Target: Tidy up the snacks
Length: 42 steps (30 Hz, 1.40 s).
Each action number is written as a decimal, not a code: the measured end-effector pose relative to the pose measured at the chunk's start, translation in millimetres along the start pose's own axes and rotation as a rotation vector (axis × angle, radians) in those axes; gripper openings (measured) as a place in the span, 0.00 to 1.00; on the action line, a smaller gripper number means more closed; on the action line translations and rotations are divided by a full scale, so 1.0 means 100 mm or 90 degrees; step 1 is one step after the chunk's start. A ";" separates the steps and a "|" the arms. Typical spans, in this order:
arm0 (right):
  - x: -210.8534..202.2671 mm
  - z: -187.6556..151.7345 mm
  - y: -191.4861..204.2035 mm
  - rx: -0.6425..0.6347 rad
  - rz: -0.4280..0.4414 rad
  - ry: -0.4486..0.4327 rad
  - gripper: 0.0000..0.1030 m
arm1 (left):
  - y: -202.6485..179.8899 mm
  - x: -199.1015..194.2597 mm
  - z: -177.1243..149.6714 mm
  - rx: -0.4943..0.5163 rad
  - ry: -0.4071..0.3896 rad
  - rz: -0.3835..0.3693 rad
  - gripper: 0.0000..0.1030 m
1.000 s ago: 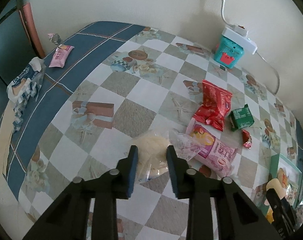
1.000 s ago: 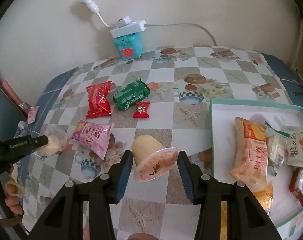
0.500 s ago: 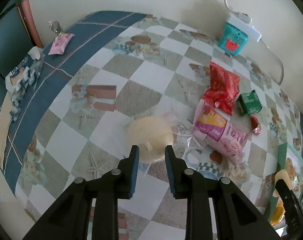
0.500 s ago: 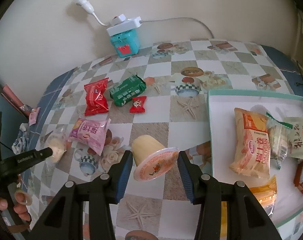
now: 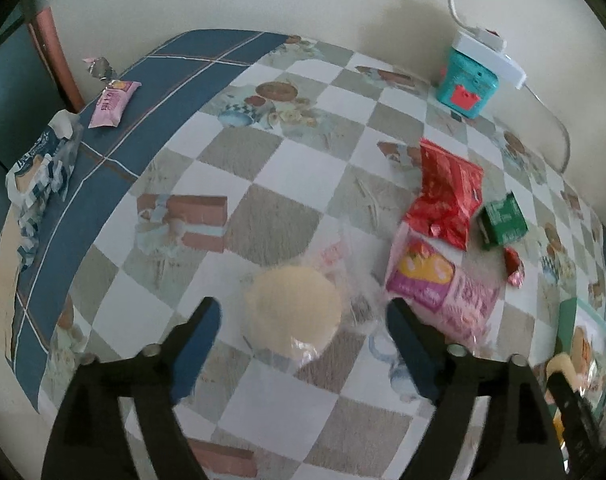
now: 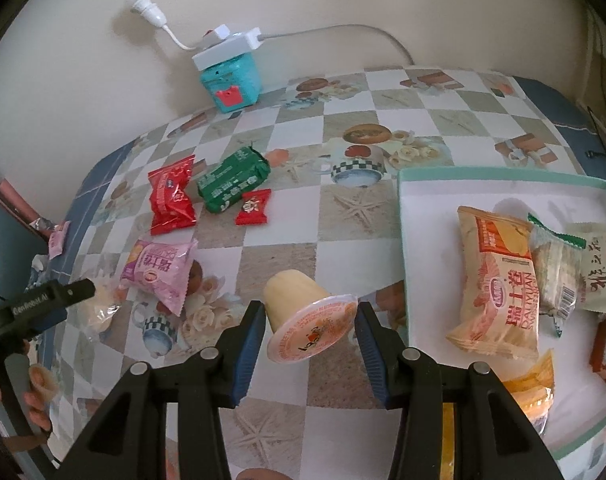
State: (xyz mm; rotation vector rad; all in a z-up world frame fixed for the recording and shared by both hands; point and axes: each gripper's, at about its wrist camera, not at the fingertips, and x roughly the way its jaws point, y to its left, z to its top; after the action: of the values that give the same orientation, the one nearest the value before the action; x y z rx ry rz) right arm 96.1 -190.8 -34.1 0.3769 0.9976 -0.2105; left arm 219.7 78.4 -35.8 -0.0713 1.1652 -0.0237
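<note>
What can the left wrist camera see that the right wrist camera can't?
Only the left wrist view shows the blue-and-white bag at the table's edge. Only the right wrist view shows the tray's inside, with the orange snack packet, and the jelly cup between the right gripper's fingers. Both show the red packet, green packet and teal box.

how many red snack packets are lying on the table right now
2: a large crinkled red foil packet left of the green wrapped bar, and a small red candy wrapper just in front of that bar.
</note>
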 end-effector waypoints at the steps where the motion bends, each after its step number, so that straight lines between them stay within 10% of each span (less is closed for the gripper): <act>1: 0.00 0.00 -0.01 0.002 0.000 0.001 0.48 | 0.00 0.03 0.02 0.001 0.000 0.006 0.91; 16: 0.04 0.00 0.01 -0.001 0.001 0.005 0.48 | 0.08 0.38 0.03 -0.038 0.069 -0.028 0.92; 25: 0.02 -0.01 0.01 -0.002 0.007 0.003 0.48 | 0.11 0.27 0.01 -0.059 0.056 -0.046 0.67; 42: -0.37 0.14 -0.17 0.033 0.025 -0.053 0.48 | -0.35 -0.54 -0.09 -0.045 -0.029 -0.067 0.64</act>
State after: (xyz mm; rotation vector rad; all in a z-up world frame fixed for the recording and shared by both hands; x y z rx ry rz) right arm 81.2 -212.3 0.7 0.4323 0.9039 -0.2151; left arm 191.3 45.6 12.6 -0.1939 1.1159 -0.0731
